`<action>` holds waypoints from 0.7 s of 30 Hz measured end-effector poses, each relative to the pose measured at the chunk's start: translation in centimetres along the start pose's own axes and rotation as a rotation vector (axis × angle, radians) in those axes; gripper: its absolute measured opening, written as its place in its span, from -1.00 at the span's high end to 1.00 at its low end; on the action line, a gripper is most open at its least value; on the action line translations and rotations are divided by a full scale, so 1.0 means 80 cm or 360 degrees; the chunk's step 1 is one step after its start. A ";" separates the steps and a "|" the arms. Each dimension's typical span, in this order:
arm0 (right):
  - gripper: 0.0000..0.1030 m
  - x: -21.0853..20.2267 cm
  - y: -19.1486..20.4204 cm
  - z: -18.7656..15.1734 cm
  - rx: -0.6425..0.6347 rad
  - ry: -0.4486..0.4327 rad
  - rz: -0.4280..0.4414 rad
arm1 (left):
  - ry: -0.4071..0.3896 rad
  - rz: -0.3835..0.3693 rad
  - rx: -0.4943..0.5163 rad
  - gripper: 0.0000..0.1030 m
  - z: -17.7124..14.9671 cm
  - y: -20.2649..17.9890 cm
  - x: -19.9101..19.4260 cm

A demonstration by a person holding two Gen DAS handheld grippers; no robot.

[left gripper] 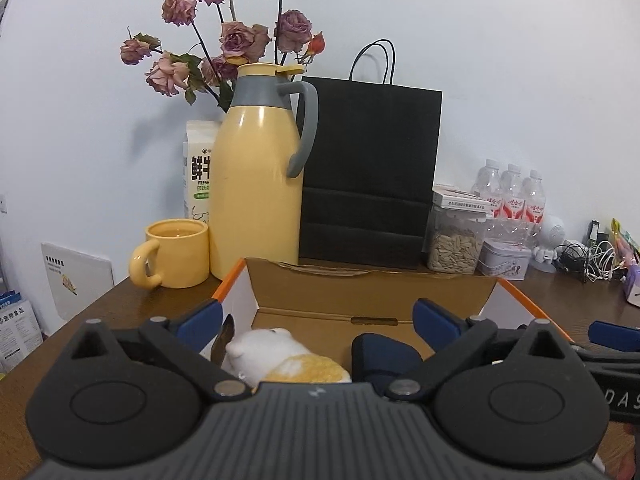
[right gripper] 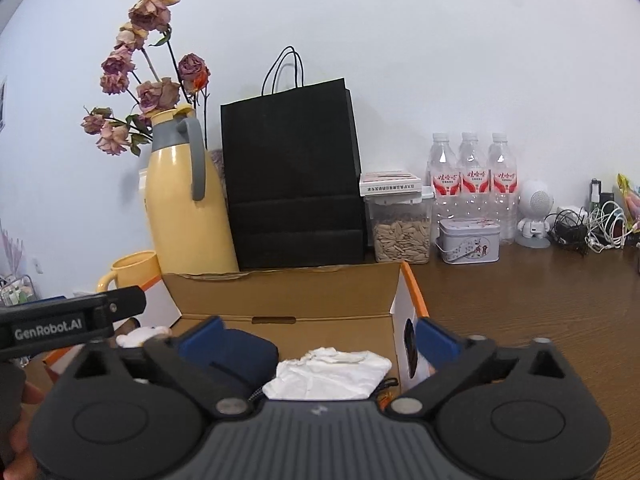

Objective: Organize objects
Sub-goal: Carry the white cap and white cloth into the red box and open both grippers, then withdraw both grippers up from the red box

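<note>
An open cardboard box (left gripper: 372,294) with orange-edged flaps stands on the wooden table. It holds a white and yellow plush toy (left gripper: 280,356), a dark blue pouch (left gripper: 386,358) and a crumpled white cloth (right gripper: 332,372). My left gripper (left gripper: 318,318) is open and empty over the box, above the plush toy and the pouch. My right gripper (right gripper: 318,332) is open and empty over the right half of the box (right gripper: 288,292), above the cloth and the pouch (right gripper: 240,350). The left gripper's body (right gripper: 68,320) shows at the left of the right wrist view.
Behind the box stand a yellow thermos jug (left gripper: 256,172), a yellow mug (left gripper: 176,254), a milk carton (left gripper: 198,172), dried roses (left gripper: 224,36) and a black paper bag (left gripper: 368,168). To the right are a seed jar (right gripper: 402,228), a tin (right gripper: 468,242), three water bottles (right gripper: 474,176) and cables (right gripper: 588,226).
</note>
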State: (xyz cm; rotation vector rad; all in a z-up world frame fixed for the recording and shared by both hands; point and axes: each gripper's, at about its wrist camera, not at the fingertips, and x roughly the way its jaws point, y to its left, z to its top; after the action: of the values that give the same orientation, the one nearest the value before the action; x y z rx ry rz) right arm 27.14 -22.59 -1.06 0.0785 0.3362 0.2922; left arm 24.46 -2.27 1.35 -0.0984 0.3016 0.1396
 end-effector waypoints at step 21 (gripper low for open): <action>-1.00 -0.033 0.010 0.017 -0.0057 -0.0049 0.0031 | -0.0042 -0.0073 0.0018 -1.00 0.018 0.002 -0.035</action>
State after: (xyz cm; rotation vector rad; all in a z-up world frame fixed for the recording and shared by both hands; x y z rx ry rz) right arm 24.99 -22.64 1.18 0.0508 0.2999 0.3157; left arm 22.18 -2.32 3.59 -0.0923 0.2738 0.0933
